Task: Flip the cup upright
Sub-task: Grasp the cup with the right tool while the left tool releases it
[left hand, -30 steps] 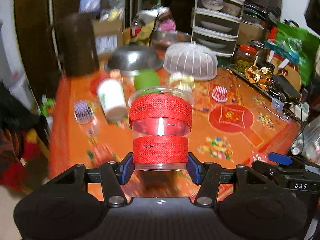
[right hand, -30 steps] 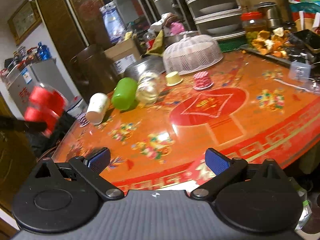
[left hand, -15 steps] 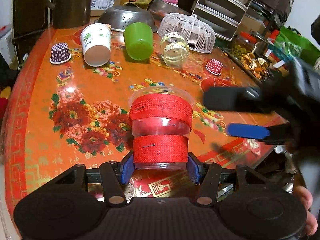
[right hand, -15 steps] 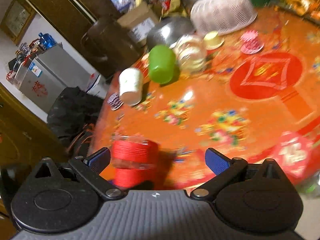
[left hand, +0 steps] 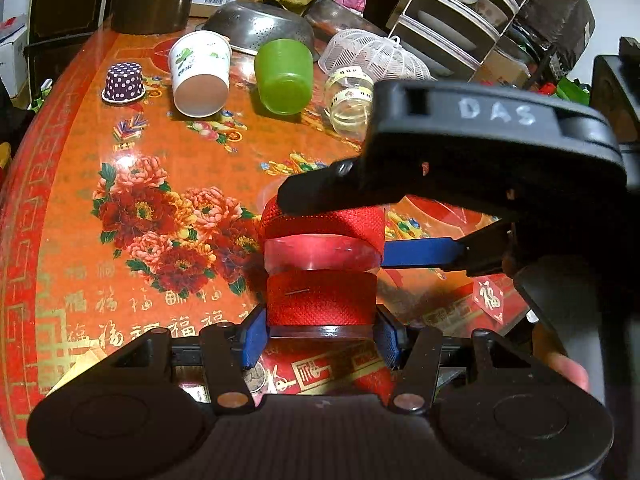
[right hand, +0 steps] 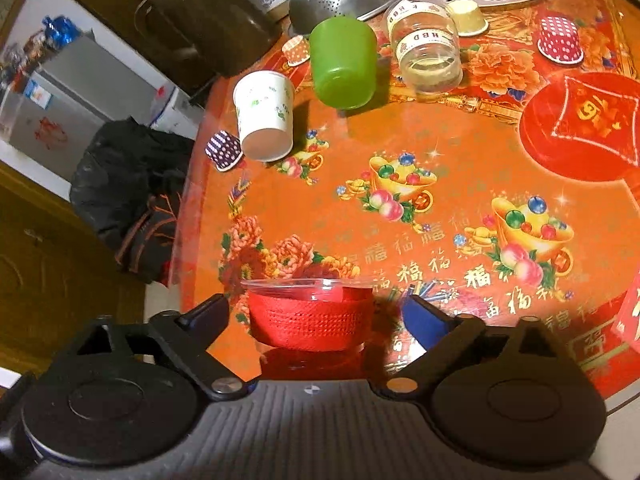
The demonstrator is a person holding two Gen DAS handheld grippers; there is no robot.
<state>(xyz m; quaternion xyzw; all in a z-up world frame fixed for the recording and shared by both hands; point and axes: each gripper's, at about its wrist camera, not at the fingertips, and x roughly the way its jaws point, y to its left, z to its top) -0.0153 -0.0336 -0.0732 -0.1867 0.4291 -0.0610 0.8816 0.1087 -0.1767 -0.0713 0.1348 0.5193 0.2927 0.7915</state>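
My left gripper [left hand: 322, 334] has its blue fingers [left hand: 253, 335] pressed against both sides of the clear cup [left hand: 321, 276], low on its lower red band, so the cup is clamped there and sits straight ahead of me over the near edge of the table [left hand: 120, 240]. The cup is a clear plastic one wrapped in two red woven bands with a bare strip between them. My right gripper [right hand: 316, 314] comes in from the right side and reaches the cup's far end: in the left wrist view one black finger lies across the upper red band and a blue pad [left hand: 420, 252] rests beside the clear strip. In the right wrist view the cup's [right hand: 310, 314] clear rim and upper band sit between my right fingers [right hand: 424, 320], with a visible gap on each side, so those fingers are spread and not closed on it. Farther back on the table lie a white paper cup [left hand: 200, 74] on its side, a green cup [left hand: 285, 76] beside it, and a clear jar [left hand: 350, 98] with labelled bands. A purple dotted cupcake liner [left hand: 123, 82] stands mouth down to the left of the paper cup, and a metal colander [left hand: 260, 26] sits overturned behind the cups.
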